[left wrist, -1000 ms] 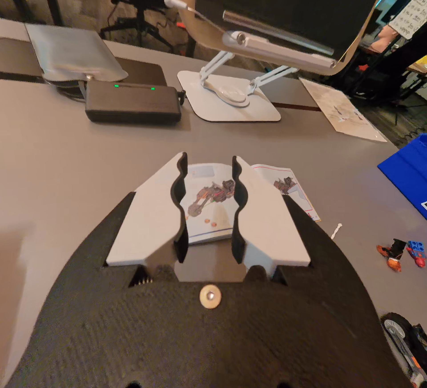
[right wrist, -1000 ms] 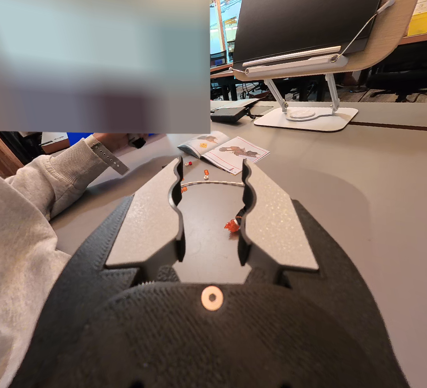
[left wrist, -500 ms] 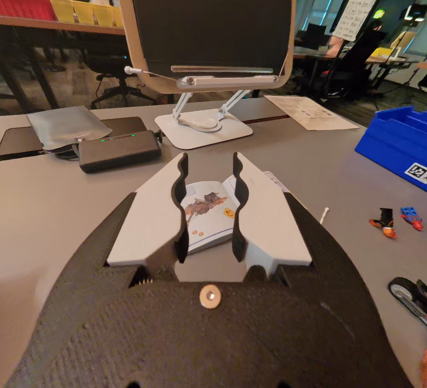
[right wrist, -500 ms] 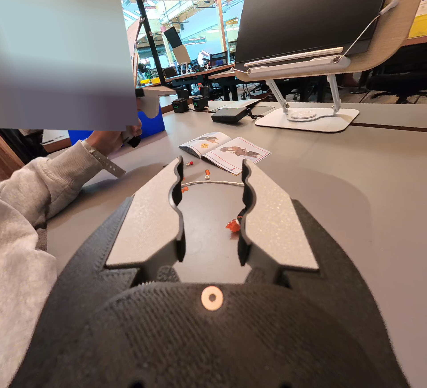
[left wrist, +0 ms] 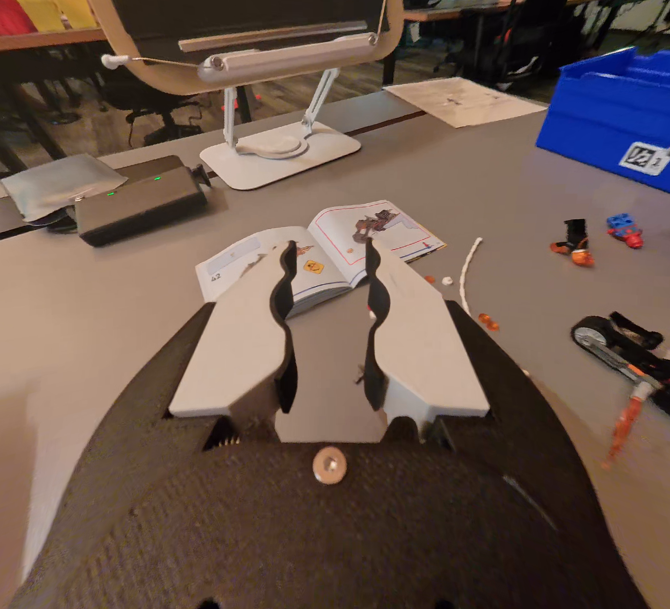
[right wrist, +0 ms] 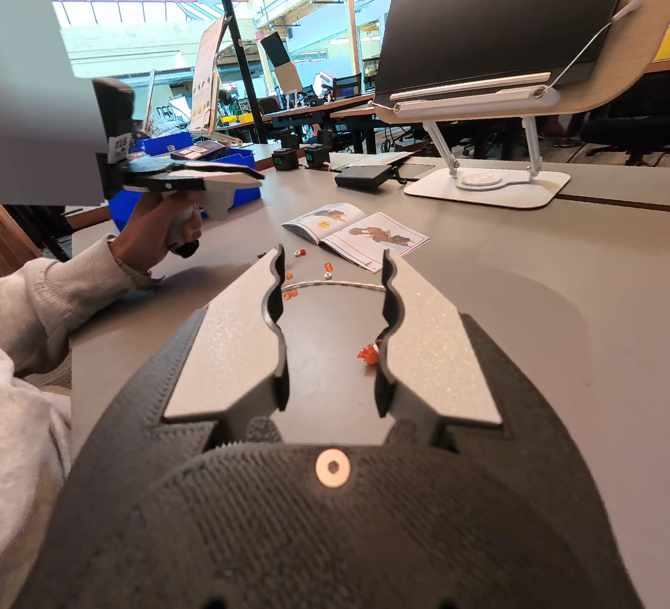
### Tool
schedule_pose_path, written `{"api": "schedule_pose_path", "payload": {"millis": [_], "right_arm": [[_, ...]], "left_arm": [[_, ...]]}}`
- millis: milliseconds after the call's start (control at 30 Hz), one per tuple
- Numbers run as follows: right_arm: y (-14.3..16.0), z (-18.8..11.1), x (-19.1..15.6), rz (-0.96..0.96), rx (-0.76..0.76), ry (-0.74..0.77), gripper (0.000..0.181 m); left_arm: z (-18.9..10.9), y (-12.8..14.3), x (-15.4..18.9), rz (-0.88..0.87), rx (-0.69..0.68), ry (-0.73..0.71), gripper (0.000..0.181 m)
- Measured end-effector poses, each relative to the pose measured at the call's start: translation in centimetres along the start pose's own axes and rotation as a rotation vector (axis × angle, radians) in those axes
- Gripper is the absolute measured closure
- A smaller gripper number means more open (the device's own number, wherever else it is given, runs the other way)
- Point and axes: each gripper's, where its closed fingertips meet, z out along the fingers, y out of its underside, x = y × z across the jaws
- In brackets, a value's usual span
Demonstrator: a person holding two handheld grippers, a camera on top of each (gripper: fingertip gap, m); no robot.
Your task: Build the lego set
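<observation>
My left gripper is open and empty, held above the table with the open instruction booklet just past its tips. To its right lie a white chain piece, orange studs, a black wheeled motorcycle part, a black and orange figure piece and a blue and red piece. My right gripper is open and empty, low over the table. A small orange piece lies beside its right finger. The chain and studs lie past its tips. The left gripper shows there in a hand.
A tilted board on a white stand stands at the back, with a black power pack to its left. A blue bin sits at the right. A long orange piece lies near the motorcycle part. The grippers' ends are close to 25 cm from one another. To the small orange piece: right tips about 10 cm, left tips about 25 cm. Look for it in the left wrist view too.
My left gripper has drawn back and swung, so the booklet now lies past its tips and more loose pieces show. In the right wrist view it has come into sight at the left. The right gripper stayed still.
</observation>
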Motion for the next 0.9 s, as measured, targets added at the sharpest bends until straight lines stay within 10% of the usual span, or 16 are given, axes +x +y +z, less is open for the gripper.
{"api": "schedule_pose_path", "payload": {"millis": [233,767,900], "right_arm": [[0.2,0.1,-0.1,-0.009,-0.012,0.0,0.13],[1.5,0.2,0.0,-0.07,-0.124,0.022,0.132],[3.8,-0.4,-2.8,-0.091,-0.279,-0.201,0.133]], "left_arm": [[-1.9,0.2,4.7,-0.039,0.043,0.227,0.171],[-4.0,2.3,12.0,0.036,-0.002,0.408,0.148],[-5.5,3.0,13.8,0.025,-0.038,0.552,0.146]]}}
